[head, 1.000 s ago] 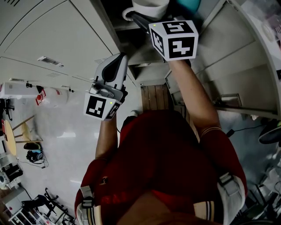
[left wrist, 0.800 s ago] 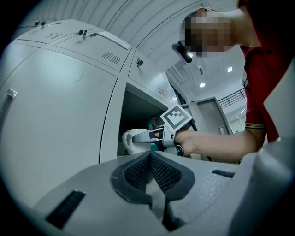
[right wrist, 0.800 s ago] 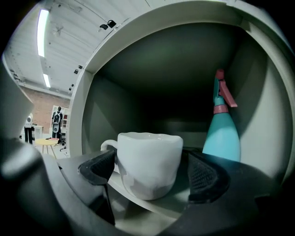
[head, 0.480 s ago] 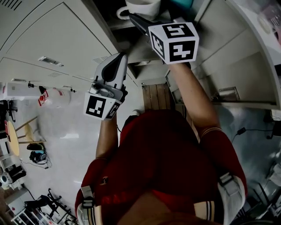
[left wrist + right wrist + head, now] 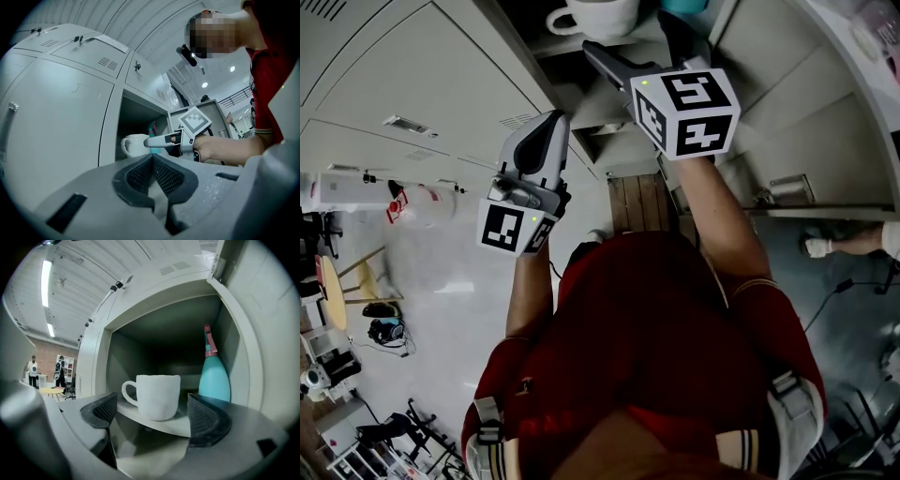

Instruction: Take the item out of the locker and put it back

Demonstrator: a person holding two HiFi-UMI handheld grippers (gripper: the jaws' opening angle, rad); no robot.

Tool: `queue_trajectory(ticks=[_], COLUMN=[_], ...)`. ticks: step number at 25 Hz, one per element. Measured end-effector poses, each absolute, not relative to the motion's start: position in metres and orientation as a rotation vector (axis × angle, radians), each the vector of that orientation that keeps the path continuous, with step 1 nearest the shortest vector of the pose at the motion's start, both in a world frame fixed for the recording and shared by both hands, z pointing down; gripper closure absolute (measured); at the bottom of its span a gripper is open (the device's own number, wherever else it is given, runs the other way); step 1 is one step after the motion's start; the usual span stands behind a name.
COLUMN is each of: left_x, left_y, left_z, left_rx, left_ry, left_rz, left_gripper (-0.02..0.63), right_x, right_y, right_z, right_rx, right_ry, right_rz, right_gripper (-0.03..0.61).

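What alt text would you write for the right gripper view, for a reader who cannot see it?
A white mug stands at the front of an open locker, framed between the right gripper's open jaws, which do not touch it. A teal bottle stands upright deeper in, to the mug's right.

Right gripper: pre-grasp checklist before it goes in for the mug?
1. Locker open, contents reachable: ok.
2. Right gripper open, nothing held: ok; fingers stand wide apart.
3. Mug upright at the shelf front, lined up between the fingers: ok; its handle points left.
4. Room for the right-hand finger between the mug and the teal bottle: cannot tell; the bottle stands to the right and further back.
5. Left gripper out of the way: ok; shut, empty, held outside the compartment.
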State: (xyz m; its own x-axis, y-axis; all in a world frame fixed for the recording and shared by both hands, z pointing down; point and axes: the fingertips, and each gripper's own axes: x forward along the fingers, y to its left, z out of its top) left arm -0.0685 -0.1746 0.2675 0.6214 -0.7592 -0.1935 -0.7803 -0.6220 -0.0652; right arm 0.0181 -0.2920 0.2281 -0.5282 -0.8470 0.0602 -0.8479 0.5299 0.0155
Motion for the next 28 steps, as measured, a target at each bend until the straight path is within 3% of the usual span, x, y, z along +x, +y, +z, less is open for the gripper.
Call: queue_trajectory(ticks=[17,22,28], left_x=[-0.065,-0.067,-0.067], left_y=[-0.156,-0.152,-0.149], left_z=[0.265,0.263,0.265], left_rx=[-2.702,-2.700,-2.705], left_ry=[1.290,1.288,1.287], left_rz=[0.202,0.203,0.202], left_gripper=[0.607,0.609,0.609], right_x=[0.009,0.011,0.008], right_y=[-0.238,-0.228,-0.218], right_z=[0.248,0.249,0.256], right_rx=[1.343,1.384,1.364], right_ry=[-2.811,-2.832,-2.841], right_rz=[0.007,-0.008,-0.022], right_gripper=[0.147,0.313,0.365])
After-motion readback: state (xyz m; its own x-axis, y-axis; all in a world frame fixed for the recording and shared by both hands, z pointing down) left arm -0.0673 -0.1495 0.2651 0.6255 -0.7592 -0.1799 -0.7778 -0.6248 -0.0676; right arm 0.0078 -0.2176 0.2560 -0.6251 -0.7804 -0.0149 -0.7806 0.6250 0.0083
